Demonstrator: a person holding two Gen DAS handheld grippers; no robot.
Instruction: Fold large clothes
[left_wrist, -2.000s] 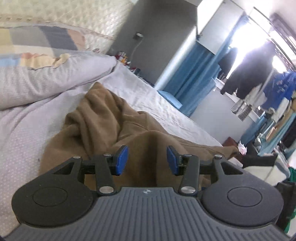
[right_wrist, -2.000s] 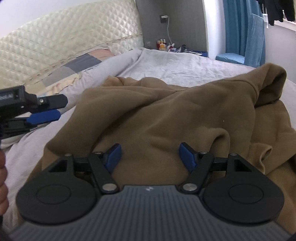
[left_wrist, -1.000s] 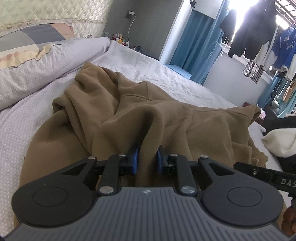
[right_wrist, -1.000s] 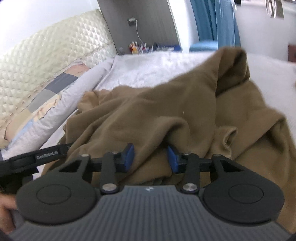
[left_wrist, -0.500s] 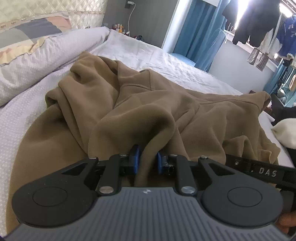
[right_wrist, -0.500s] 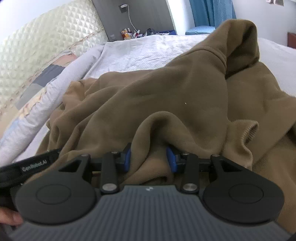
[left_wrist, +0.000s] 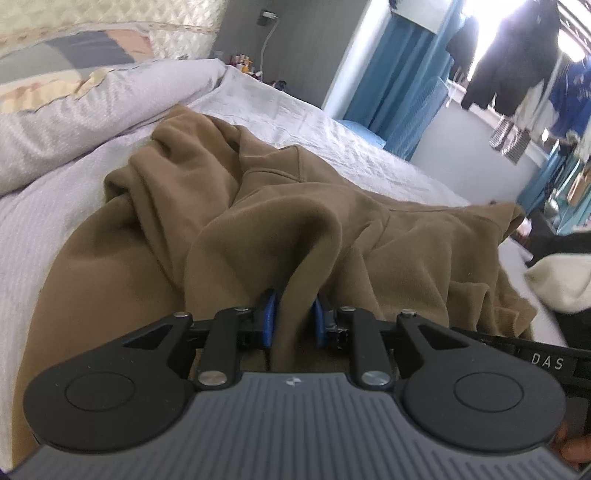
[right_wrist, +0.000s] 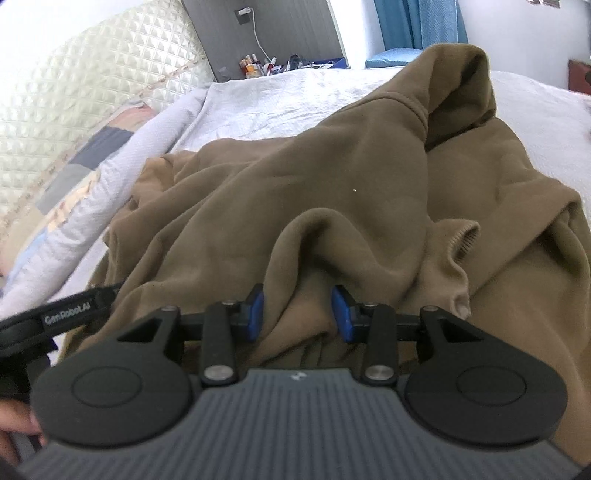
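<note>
Both grippers pinching hoodie (left_wrist: 258, 229) folds on bed (left_wrist: 332, 147)
Left gripper (left_wrist: 293, 325) opening, fold between its pads; right gripper (right_wrist: 298, 314) grasping a ridge; next likely regrip, spread flat

Hoodie (left_wrist: 258, 206) lies crumpled on the bed (left_wrist: 332, 122), spread across it side to side. Pillow (left_wrist: 74, 122) lies left of the hoodie, against the headboard (right_wrist: 92, 70). Nightstand clutter (right_wrist: 258, 64) sits behind the bed's far corner, beside the headboard. Curtain (left_wrist: 391, 85) hangs behind the bed's far side; hanging clothes (left_wrist: 517, 59) are to the right of the curtain.

Left gripper (left_wrist: 293, 321) is at the hoodie's near edge, a raised fold between its pads, jaws opening. Right gripper (right_wrist: 298, 314) is just beside it to the right, also astride a raised fold. Hood (right_wrist: 454, 88) stands up behind the right gripper; a sleeve cuff (right_wrist: 461, 243) lies just right of it.
</note>
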